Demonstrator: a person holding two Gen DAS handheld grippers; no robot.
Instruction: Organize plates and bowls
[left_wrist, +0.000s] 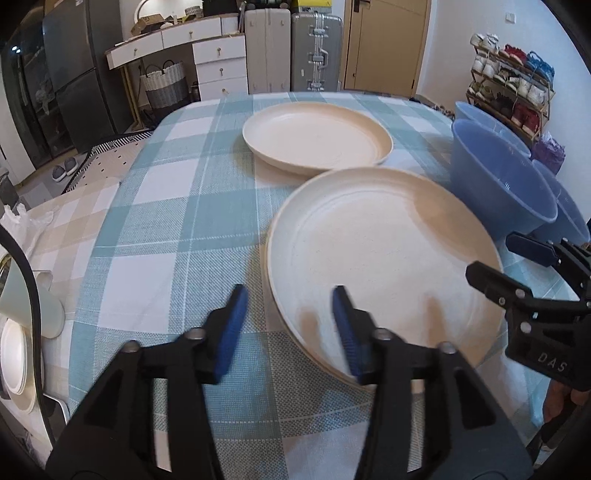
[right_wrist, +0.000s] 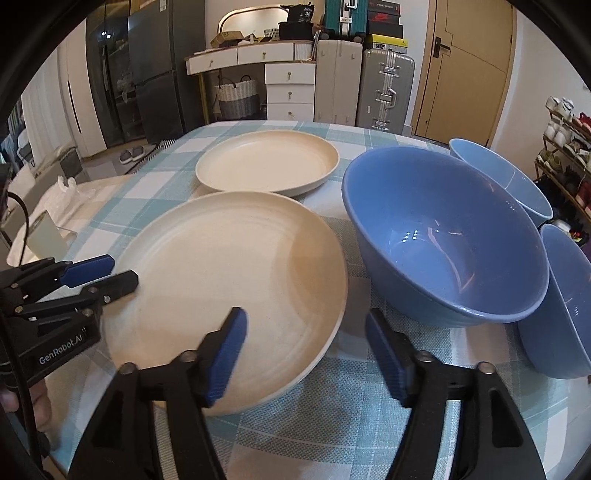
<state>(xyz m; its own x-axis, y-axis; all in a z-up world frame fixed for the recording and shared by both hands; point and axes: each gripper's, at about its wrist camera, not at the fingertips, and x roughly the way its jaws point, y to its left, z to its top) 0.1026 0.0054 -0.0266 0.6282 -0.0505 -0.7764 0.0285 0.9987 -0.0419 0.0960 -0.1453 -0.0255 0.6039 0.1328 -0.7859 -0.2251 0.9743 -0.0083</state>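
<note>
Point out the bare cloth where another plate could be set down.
Free: the checked tablecloth left of the near plate and far plate, toward the table's left edge. Crowded: the right side, where three blue bowls sit close together; only a narrow strip separates the big bowl from the near plate.

- Left tongs (left_wrist: 288, 325): tilted downward, jaws apart, nothing pressed between the blue pads.
- Right tongs (right_wrist: 306, 349): tilted downward beside the left tongs, jaws apart, gripping nothing.
</note>
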